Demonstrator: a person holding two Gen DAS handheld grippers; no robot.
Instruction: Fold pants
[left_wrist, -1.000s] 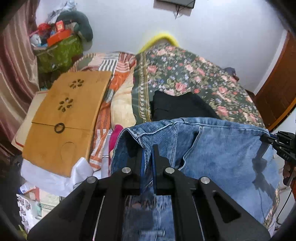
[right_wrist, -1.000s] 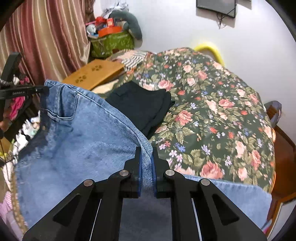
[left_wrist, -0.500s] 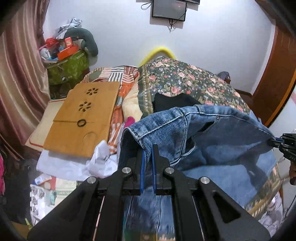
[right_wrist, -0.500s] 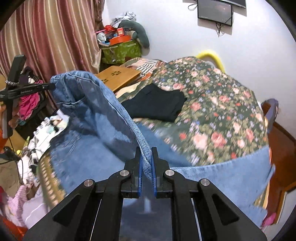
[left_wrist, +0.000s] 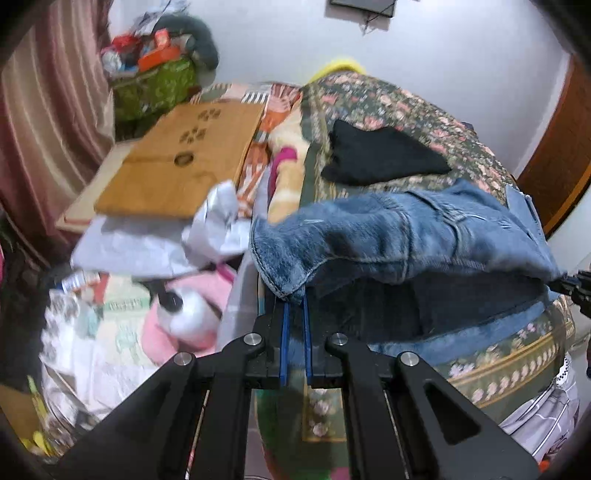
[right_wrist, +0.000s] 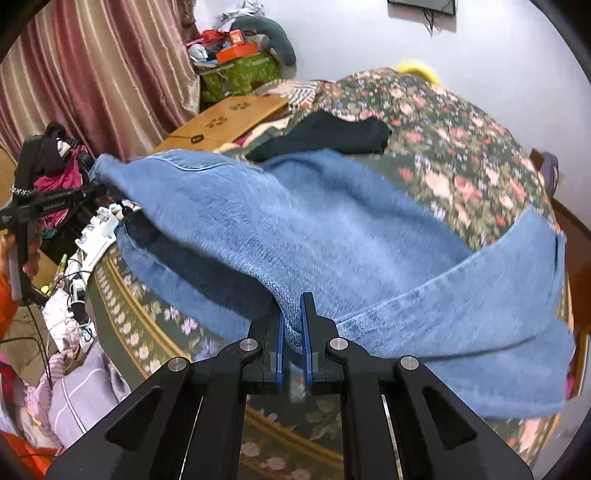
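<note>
While both grippers pinch the waist end of the jeans (right_wrist: 332, 221), the garment hangs in a loose arc above the near end of the bed (right_wrist: 461, 147), with its legs already lying on the floral cover. The left gripper (left_wrist: 294, 299) has its jaws clenched on one denim corner at the bed's left edge, and the right gripper (right_wrist: 291, 314) has its jaws clenched on the opposite corner, nearer the middle of the bed's foot; each shows up at the margin of the other's view. Beyond the jeans, further up the bed, lies a folded black garment (right_wrist: 332, 134), and a wooden lap desk (left_wrist: 177, 158) rests beside the bed on its left. The step in hand looks like a fold in progress, the held end being carried over the part that lies flat. By my reading, the next move calls for lowering both corners together at even height, keeping the edge between them taut, and lining it up with the layer underneath before either grip is let go; blur in the denim makes the exact overlap hard to judge.
</note>
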